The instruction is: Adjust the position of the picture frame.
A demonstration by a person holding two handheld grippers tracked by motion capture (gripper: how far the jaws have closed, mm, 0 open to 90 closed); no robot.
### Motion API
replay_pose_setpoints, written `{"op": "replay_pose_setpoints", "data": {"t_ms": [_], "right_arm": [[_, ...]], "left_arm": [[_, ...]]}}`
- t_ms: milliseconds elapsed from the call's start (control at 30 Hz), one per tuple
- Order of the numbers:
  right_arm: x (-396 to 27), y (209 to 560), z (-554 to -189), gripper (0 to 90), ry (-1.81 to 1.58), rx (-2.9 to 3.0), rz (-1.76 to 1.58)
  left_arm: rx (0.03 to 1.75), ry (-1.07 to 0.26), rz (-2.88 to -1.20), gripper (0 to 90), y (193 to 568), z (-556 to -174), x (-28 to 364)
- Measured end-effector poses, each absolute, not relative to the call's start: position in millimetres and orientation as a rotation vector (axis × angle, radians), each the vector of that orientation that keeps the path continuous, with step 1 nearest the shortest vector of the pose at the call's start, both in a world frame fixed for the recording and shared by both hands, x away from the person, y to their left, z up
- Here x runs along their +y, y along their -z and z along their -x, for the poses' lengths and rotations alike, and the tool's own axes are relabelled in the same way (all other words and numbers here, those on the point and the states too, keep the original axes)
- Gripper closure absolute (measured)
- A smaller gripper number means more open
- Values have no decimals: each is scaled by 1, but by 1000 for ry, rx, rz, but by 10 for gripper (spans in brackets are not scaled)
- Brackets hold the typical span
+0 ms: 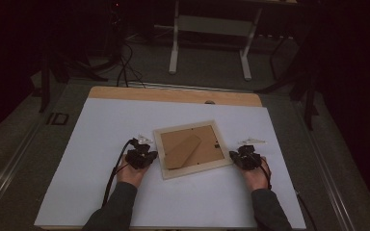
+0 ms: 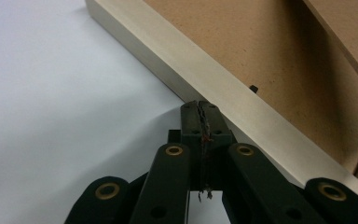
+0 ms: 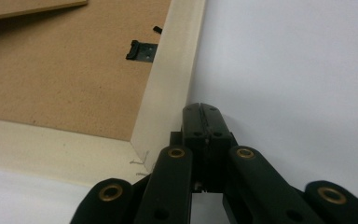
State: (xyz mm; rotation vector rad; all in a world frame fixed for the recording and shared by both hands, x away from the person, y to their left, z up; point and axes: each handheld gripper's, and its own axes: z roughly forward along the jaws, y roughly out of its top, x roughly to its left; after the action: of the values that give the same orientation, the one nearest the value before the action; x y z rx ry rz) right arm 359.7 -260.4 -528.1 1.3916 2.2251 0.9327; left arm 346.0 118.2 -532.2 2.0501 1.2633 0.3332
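A cream wooden picture frame [image 1: 191, 165] lies face down in the middle of the white table top, its brown backing board and fold-out stand facing up. My left gripper [image 1: 150, 155] is shut with nothing in it, its tips against the frame's left edge [image 2: 200, 74]; the closed jaws meet at the left gripper [image 2: 200, 106] tips. At the frame's right edge [image 3: 170, 88], my right gripper [image 1: 233, 157] rests the same way. The right gripper [image 3: 201, 108] is shut and empty beside the frame's near corner. A small black hanger clip [image 3: 140, 50] sits on the backing.
The white table top [image 1: 101, 144] has bare room all around the frame. A wooden strip [image 1: 173, 95] runs along its far edge. Beyond it stands a white-legged stand [image 1: 212, 43] on the dark floor, with cables to the left.
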Motion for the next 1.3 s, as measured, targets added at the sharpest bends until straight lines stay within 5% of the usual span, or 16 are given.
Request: {"op": "replay_pose_setpoints", "data": {"t_ms": [1300], "right_arm": [[-232,534,-343,900,-1051,2233,-1392]], "left_arm": [[1226,-301,-1981,900,540,-314,155]]}}
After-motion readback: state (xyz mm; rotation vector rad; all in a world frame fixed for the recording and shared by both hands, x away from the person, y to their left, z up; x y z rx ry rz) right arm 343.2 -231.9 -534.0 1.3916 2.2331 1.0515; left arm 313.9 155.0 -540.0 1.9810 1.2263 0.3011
